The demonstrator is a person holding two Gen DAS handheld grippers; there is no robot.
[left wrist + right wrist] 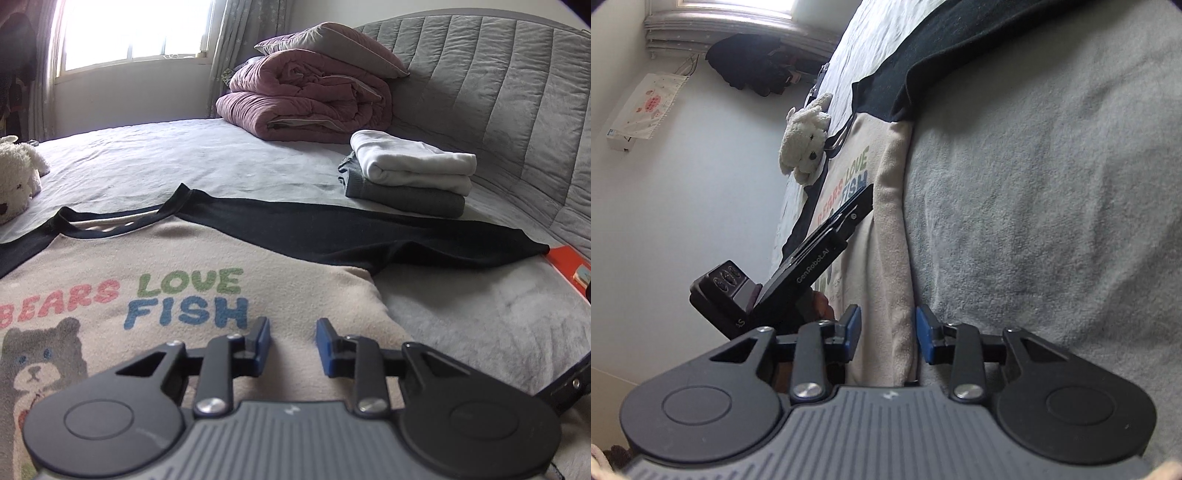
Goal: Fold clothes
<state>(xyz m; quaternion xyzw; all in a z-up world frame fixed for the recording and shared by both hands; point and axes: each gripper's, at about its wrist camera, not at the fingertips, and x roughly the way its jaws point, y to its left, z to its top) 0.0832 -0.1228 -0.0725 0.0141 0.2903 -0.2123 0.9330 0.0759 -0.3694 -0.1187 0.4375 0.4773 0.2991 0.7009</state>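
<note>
A cream shirt [184, 258] with black sleeves and a "BEARS LOVE FISH" bear print lies face up on the grey bed sheet [480, 314]. Its right sleeve [388, 232] stretches flat towards the headboard. My left gripper [293, 347] is open just above the shirt's chest, below the word FISH, with nothing between its blue pads. In the right wrist view my right gripper [888, 332] is open, and the shirt's cream side edge [890, 258] runs into the gap between its fingers. The left gripper [866, 192] shows there over the print.
A folded white and grey stack [406, 173] sits near the padded headboard [498, 92]. Behind it lie a pink quilt and pillow [314, 99]. A white plush toy [18, 177] rests by the collar. A red flat object [569, 262] lies past the sleeve's end.
</note>
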